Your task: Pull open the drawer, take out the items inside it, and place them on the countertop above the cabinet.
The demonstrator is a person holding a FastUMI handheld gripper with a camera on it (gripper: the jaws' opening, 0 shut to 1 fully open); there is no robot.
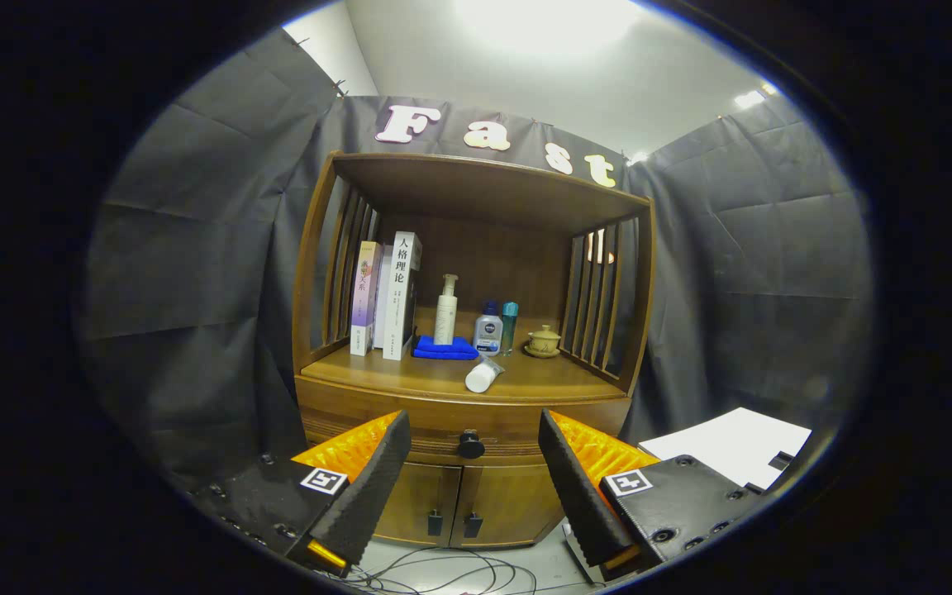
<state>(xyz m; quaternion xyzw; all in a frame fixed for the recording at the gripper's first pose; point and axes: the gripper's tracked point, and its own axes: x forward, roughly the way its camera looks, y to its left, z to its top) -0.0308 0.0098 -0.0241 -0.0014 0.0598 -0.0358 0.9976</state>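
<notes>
Wooden cabinet (468, 364) stands against dark cloth. On its bench (443, 378), left to right: books (385, 297), blue cloth (445, 348), pump bottle (446, 310), fallen white tube (483, 376), lidded cup (543, 340). Drawer (410, 421) closed, knob (470, 445) beyond the spread, empty gripper (471, 487).

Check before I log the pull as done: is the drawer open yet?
No: the drawer sits flush in the cabinet, its knob untouched between and beyond the open gripper fingers.

Your tongs (474, 487) carry black screw-studded housings (each with a square black-and-white tag) and ribbed orange panels, fingers spread wide apart.
</notes>
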